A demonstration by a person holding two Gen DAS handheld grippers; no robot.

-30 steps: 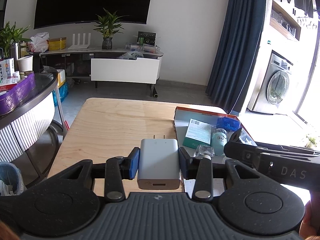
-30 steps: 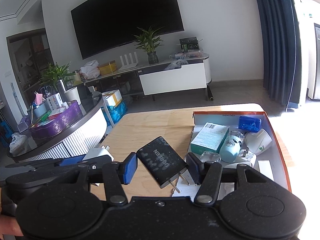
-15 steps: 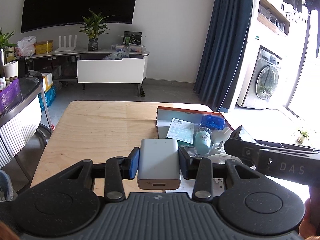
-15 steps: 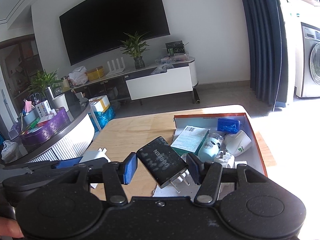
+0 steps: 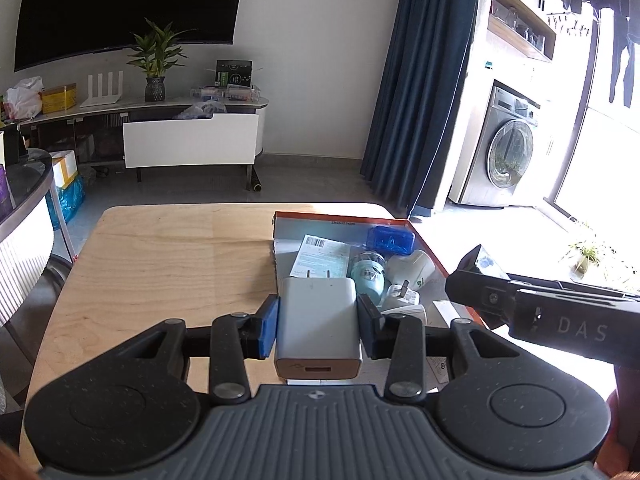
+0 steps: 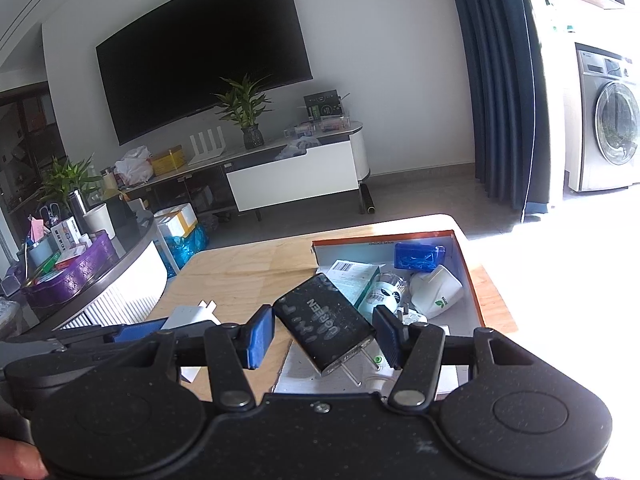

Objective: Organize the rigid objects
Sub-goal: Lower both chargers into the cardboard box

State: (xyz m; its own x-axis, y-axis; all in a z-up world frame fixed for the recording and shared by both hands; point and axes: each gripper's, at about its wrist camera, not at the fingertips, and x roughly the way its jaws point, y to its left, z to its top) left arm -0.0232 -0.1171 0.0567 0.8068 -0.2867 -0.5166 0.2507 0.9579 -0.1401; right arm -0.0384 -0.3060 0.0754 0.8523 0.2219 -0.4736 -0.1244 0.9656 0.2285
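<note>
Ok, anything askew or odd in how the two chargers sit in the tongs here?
Yes, one. The black charger sits diagonally in the right tongs, pinched across its corners, prongs pointing down toward the camera. The white charger sits square in the left tongs, prongs forward. Both hang near the box.

White charger with a tan end face, squeezed between blue pads on the speckled black left gripper. Black charger, pale lettering on top, sits in the right gripper (same blue pads, same black frame). At one o'clock, the grey tray with an orange rim: a blue case, a teal-and-white carton, a pale mint bottle, a white cup with a green leaf mark. Light wood table, faint grain.
</note>
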